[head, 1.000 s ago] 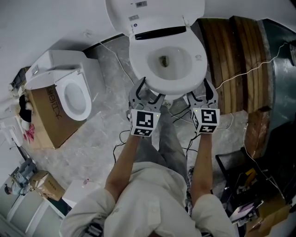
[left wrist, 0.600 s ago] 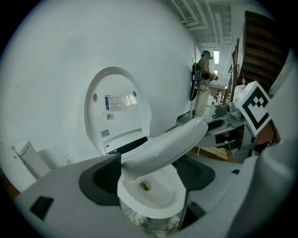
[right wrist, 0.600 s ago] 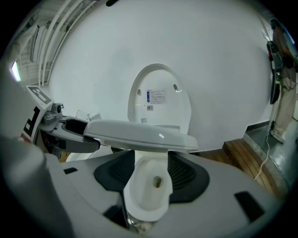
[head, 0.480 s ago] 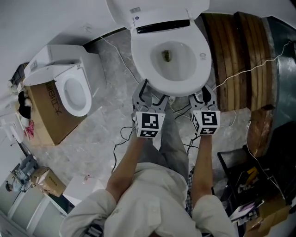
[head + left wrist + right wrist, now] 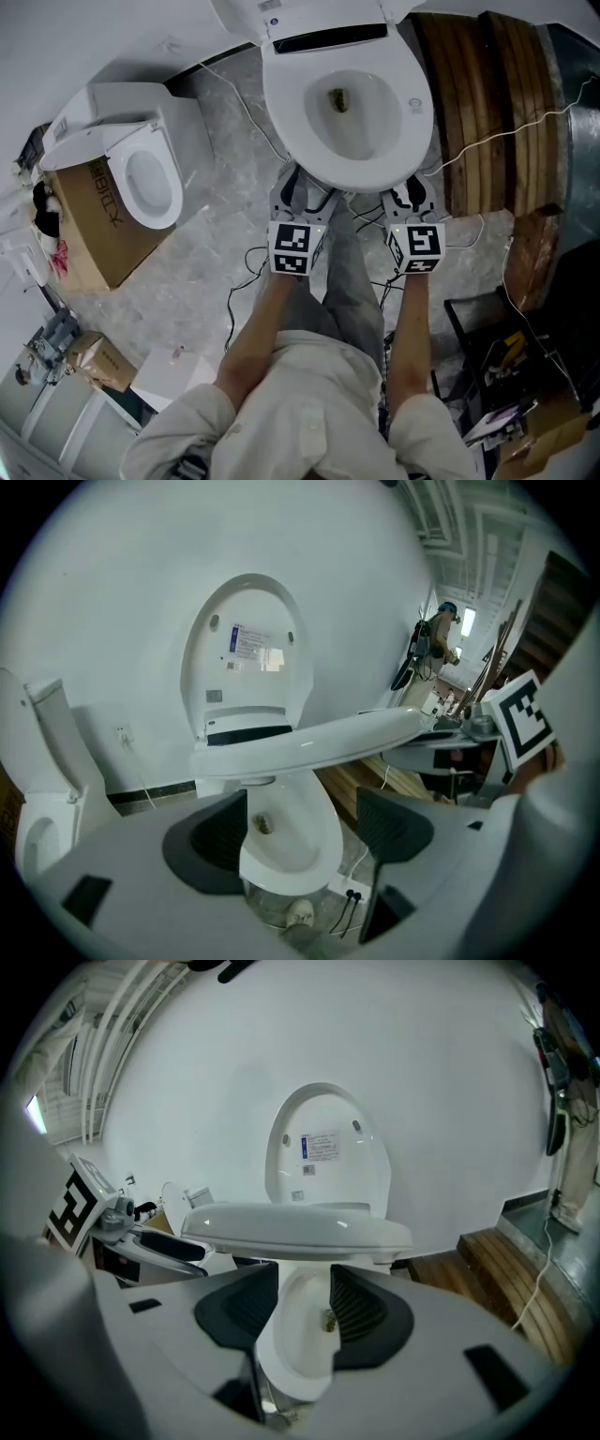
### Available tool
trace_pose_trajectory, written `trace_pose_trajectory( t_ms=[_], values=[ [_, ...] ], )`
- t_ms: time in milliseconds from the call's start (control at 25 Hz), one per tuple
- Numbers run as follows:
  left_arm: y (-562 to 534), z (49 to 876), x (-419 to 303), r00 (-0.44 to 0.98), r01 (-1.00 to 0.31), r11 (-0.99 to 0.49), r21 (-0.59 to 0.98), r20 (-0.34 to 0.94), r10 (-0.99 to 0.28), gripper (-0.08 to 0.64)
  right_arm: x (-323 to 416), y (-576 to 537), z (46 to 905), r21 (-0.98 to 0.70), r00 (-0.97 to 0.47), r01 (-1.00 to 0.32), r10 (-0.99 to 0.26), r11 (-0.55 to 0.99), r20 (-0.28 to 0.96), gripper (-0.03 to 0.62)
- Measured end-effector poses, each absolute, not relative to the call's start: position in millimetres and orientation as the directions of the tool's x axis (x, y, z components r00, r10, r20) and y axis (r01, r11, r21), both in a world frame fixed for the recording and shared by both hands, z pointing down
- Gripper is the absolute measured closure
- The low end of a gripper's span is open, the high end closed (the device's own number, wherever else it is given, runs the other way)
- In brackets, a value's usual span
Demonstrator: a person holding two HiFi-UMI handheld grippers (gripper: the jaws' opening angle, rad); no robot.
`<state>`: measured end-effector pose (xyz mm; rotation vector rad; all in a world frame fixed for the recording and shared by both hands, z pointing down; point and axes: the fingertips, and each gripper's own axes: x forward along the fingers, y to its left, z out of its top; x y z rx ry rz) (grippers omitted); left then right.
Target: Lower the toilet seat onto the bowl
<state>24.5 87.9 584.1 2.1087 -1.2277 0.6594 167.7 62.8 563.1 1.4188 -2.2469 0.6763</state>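
- Judging from both gripper views, the toilet seat (image 5: 309, 742) is seen edge-on, just ahead of the jaws and a little above them. It lies about level, and the inside of the bowl (image 5: 291, 841) is visible under it. The seat seems not yet settled on the rim, but this cannot be told for sure.
- The left gripper (image 5: 305, 192) is spread wide and nothing is grasped. The seat is beyond its jaws, not between them.
- The jaws of the right gripper (image 5: 410, 195) are closing, with a narrow gap left. Nothing is caught in this gap, and only the bowl is seen past it.
- As the seat is carried by neither gripper, it could be dropped by its own weight and slammed on the bowl if the hinge is not damped.
- A fingertip kept under the front edge could be pinched between seat and rim, because both grippers are held close below that edge.
- The lid (image 5: 326, 1162), upright behind the seat and far from the jaws, could be tipped forward if the seat is shaken hard.
- The cables (image 5: 361, 230) on the floor under the grippers could be caught by a foot when a step back is taken.
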Motion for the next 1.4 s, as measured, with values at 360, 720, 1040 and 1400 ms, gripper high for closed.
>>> trace_pose_trajectory(
  t_ms=[360,720,1040,1400],
  values=[
    [87,595,29,0.500,-0.862,-0.400,0.311,0.649,-0.573,0.360,180,74,571,-0.190,-0.378,-0.924,-0.727,0.331,0.573,0.451],
    [98,602,37,0.542,-0.831,-0.448,0.330,0.660,-0.519,0.340,214,84,563,-0.115,-0.256,-0.964,-0.726,0.239,0.638,0.454],
    [104,608,57,0.598,-0.791,-0.499,0.355,0.623,-0.504,0.328,234,86,522,-0.098,-0.169,-0.986,-0.838,0.138,0.519,0.483],
    [105,615,65,0.633,-0.765,-0.527,0.370,0.582,-0.510,0.338,200,86,532,-0.091,-0.290,-0.954,-0.813,0.284,0.505,0.497]
  ],
)
